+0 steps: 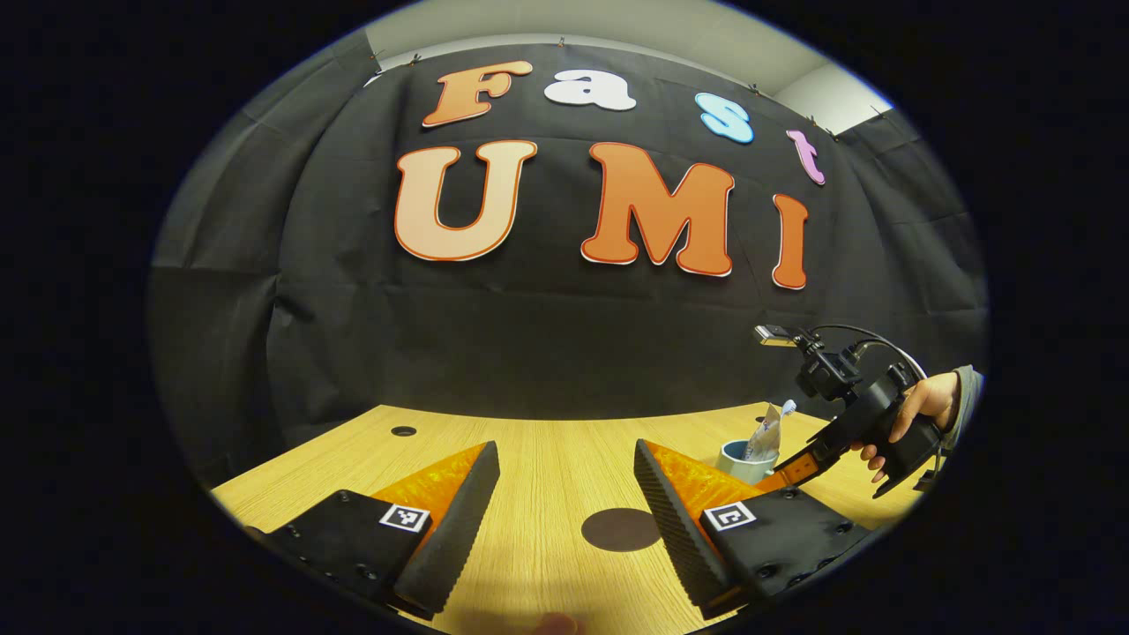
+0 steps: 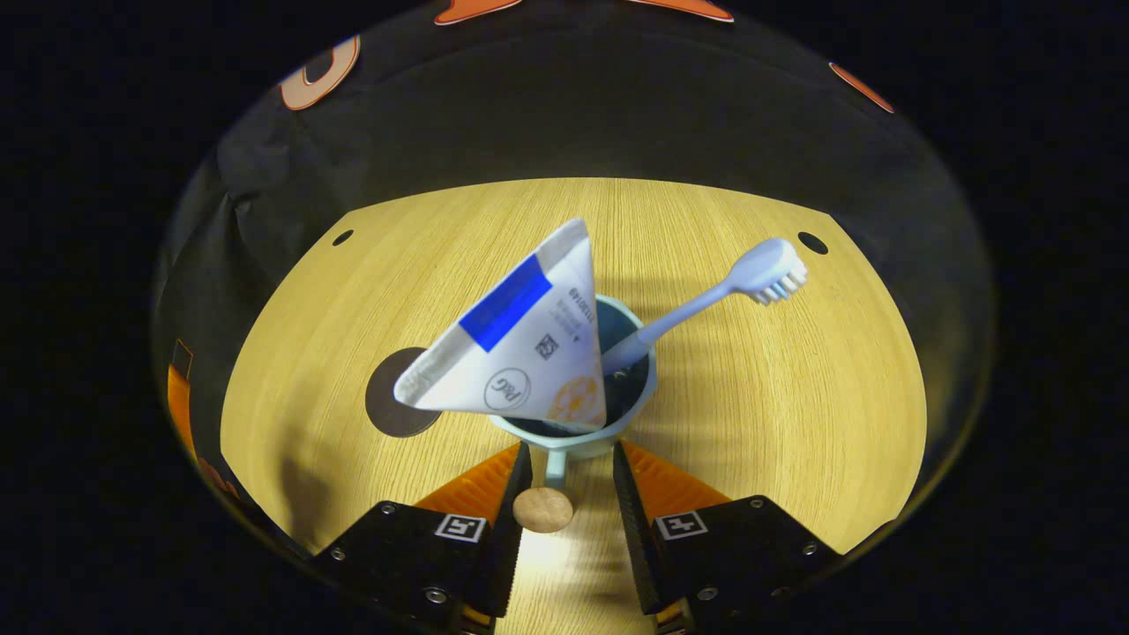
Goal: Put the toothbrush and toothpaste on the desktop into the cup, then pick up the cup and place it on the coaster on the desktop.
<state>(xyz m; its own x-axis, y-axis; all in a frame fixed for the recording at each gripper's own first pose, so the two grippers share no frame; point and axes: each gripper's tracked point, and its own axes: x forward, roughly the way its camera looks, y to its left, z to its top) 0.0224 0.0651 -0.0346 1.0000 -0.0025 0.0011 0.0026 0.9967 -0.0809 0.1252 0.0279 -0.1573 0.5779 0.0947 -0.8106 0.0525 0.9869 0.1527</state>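
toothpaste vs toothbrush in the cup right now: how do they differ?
The toothpaste is a wide, flat white tube with a blue patch; the toothbrush is a thin pale blue stick. The toothpaste leans left in the right gripper view, the toothbrush leans right, bristles up. Both stand in the cup, sticking out above its rim.

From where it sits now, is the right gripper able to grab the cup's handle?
Probably yes: the right gripper is open with the cup handle already between its fingers, nothing blocking.
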